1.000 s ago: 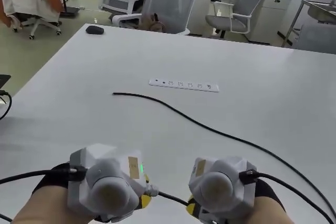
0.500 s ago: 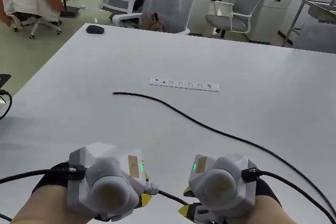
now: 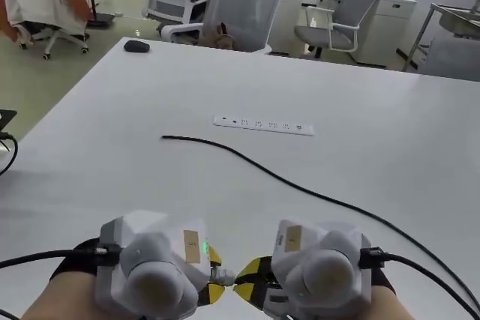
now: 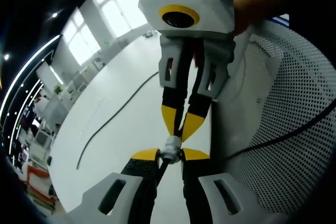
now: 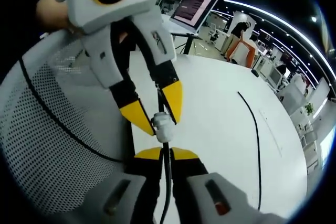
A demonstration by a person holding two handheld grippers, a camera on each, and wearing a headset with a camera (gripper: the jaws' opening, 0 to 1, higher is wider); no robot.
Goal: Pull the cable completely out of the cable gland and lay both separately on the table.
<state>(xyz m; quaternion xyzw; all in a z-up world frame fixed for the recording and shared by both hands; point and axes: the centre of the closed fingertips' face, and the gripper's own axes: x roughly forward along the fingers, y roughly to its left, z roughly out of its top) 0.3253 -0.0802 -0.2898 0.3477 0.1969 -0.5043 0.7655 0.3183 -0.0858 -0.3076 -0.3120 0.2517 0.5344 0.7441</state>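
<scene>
The white tabletop (image 3: 247, 65) is wide and almost bare, so I have much room to lay the two parts well apart. The black cable (image 3: 300, 185) lies across it in a long loose curve. Its free end is near the power strip (image 3: 262, 124), and the rest runs off toward my right side. I judge that it lies slack so that the far end will not resist the pull. I hold both tongs low in front of me, tip against tip. My right tongs (image 5: 167, 153) are closed on the cable just beside the gland, and my left tongs (image 4: 169, 155) are closed on the small white gland (image 4: 170, 147) itself. I grip so close together because then the cable cannot bend between the two grips when I draw my hands apart. The cable passes through the gland, so the pulling out is not yet done, and neither part is laid down separately.
</scene>
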